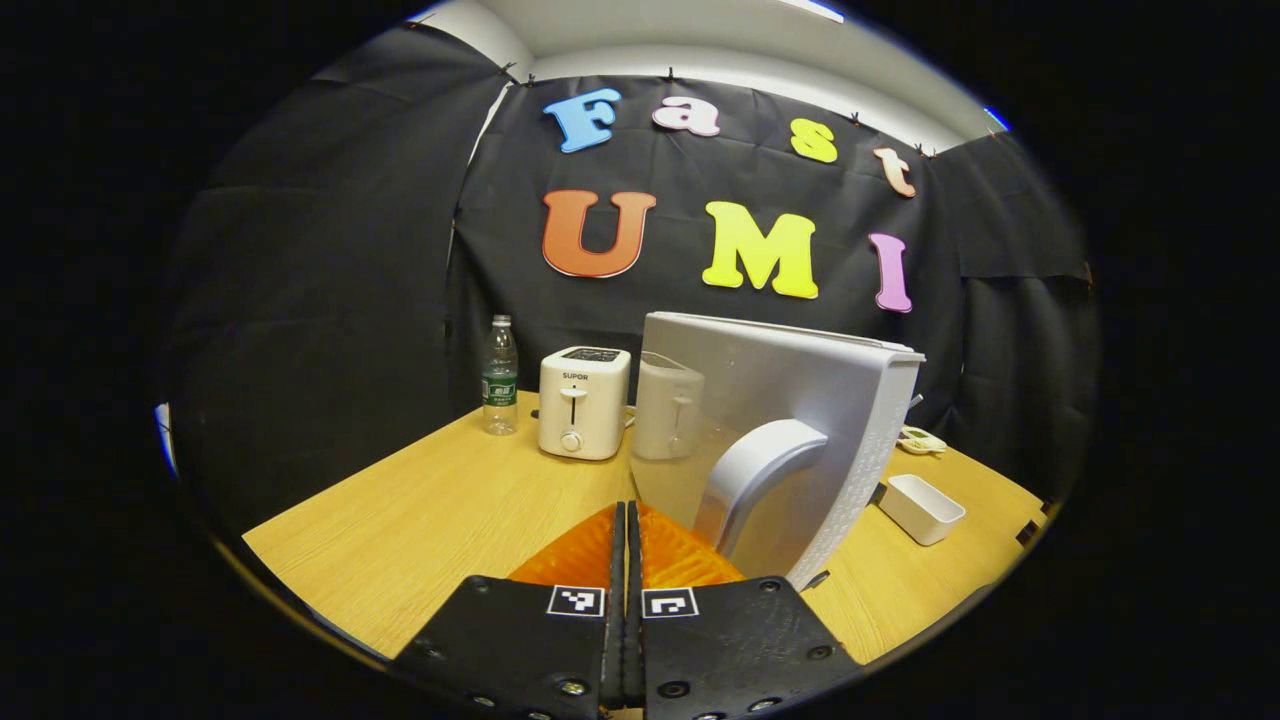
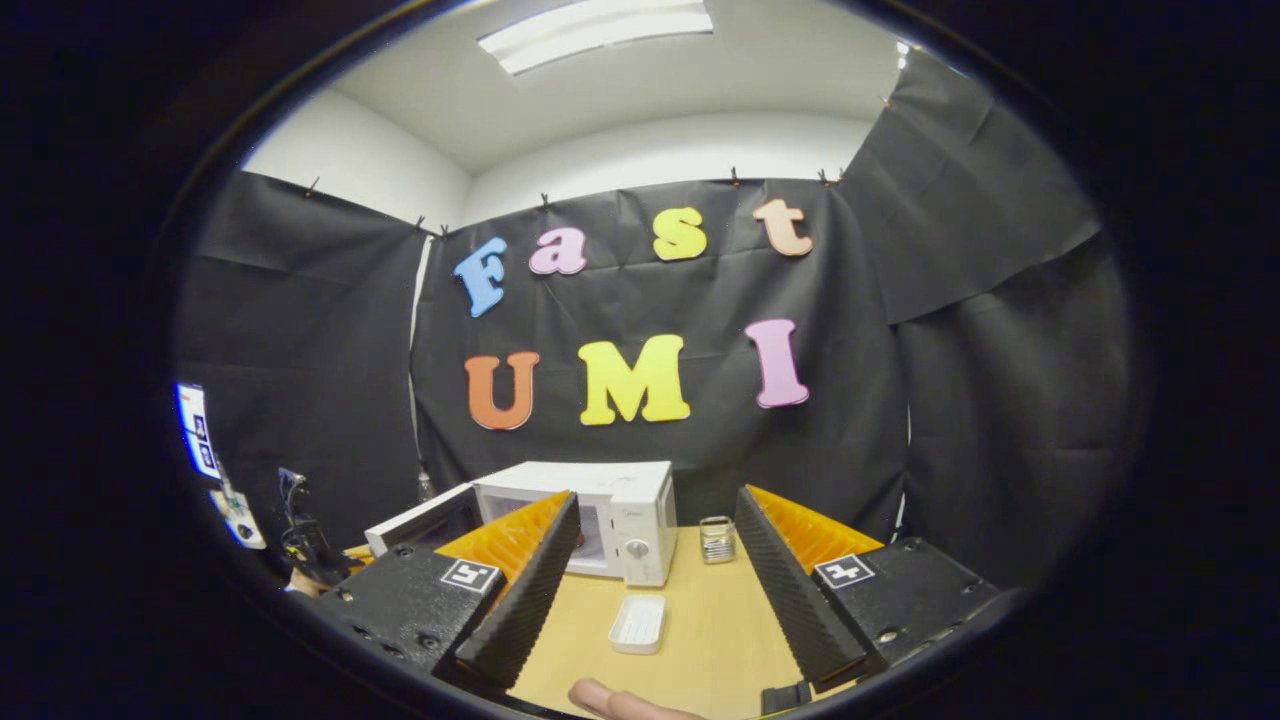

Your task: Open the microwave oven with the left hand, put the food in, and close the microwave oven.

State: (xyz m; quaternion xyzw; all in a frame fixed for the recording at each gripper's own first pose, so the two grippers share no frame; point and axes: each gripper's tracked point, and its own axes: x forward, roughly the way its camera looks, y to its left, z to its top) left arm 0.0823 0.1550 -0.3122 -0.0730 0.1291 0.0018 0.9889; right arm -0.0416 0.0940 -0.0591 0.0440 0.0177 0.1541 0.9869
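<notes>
left gripper [image 1: 627, 560] clenched, grasping nothing, bottom centre; microwave door [image 1: 790, 420] swung open just right. right gripper [image 2: 650, 570] released; white tray [image 2: 638, 623] lower centre.

Table [image 1: 420, 510]: I see pale wood grain, smooth, low sheen.
Microwave door [image 1: 790, 400]: white plastic, glossy; its pane mirrors the toaster.
Toaster [image 1: 583, 402]: cream plastic, satin.
Bottle [image 1: 499, 377]: clear plastic.
Tray [image 2: 637, 623]: white, ribbed, looks plastic.
Booth wall [image 1: 330, 300]: black matt cloth, creased.

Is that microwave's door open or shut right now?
Open. The door stands swung out near the left claw, and from the right gripper view it angles away from the microwave.
</notes>
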